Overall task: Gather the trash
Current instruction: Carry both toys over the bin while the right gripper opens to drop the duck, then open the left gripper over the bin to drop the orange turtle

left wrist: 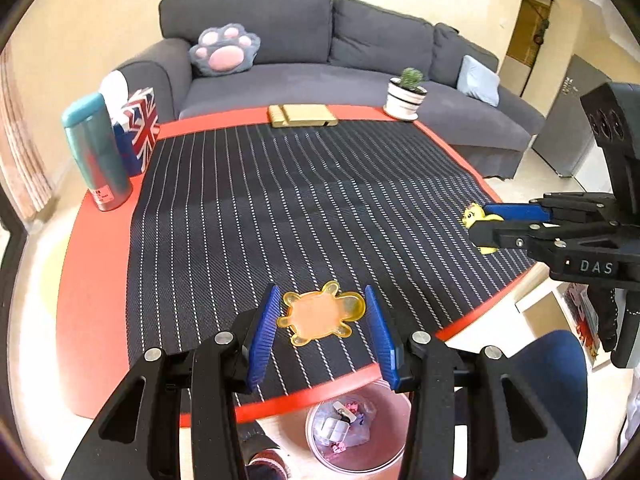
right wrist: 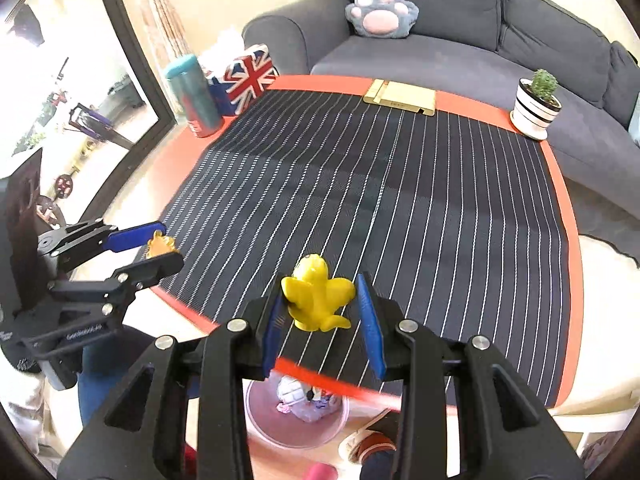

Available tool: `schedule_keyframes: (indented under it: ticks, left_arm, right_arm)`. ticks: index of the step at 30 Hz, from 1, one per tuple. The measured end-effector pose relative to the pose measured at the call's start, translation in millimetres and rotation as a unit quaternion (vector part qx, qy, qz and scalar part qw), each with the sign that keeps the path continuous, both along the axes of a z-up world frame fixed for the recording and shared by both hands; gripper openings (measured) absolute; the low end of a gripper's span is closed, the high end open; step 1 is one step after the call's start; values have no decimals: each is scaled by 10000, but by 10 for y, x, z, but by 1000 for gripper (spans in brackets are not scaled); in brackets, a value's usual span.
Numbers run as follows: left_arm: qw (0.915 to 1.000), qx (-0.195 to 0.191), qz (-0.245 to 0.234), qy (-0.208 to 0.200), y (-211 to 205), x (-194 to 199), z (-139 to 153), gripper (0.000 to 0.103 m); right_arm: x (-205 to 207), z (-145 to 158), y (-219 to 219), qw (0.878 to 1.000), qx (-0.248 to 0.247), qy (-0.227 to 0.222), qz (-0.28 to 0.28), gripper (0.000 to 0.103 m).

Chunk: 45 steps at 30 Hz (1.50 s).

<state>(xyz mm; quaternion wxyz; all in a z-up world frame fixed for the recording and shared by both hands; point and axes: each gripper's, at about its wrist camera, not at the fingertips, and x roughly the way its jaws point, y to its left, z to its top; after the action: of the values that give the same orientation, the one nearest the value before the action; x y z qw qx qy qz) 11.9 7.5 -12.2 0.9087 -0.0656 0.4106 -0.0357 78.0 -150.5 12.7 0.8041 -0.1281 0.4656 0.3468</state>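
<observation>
An orange translucent turtle-shaped piece lies on the striped mat near the table's front edge, between the open blue fingers of my left gripper; the pads stand apart from it. It also shows in the right wrist view, beside the left gripper. A yellow toy figure lies on the mat between the open fingers of my right gripper; its left pad is close to or touching the toy. In the left wrist view the yellow toy sits between the right gripper's fingers.
A pink bin with trash stands on the floor below the table's front edge, also in the right wrist view. A teal bottle, a Union Jack tissue box, a wooden stand and a potted cactus line the red table's far side. A grey sofa lies behind.
</observation>
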Motion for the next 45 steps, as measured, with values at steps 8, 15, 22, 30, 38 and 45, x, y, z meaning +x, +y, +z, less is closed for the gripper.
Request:
schedule_keyframes:
  ticks: [8,15,22,30,38,45]
  left_arm:
    - [9996,95,-183,-190,-221,-399,88,43]
    - [9988,23,-379,-296,-351,-656,134,43]
    - [9980,-150,-520,-315,-413,-844,104,43]
    - [9980,-186,-534,-280,-374,-894,85,43]
    - [9978,-178,-576,-267,-376,-890,86,43]
    - [9971,-177,-708,-235,-438,-891,75,43]
  right_arm:
    - [-543,72,-345,9996,259,-85,117,35]
    - [-927,-10,-490,9989,264,30,398,35]
    - [-1153,-187,-573,9977,316,306,519,35]
    - [-1179,-320,-490,9963,323,487,625,36]
    - [-1072,-264,-580,9976,486,386,307,88]
    - [-1039,-219,-657,9980,509,324,173,89]
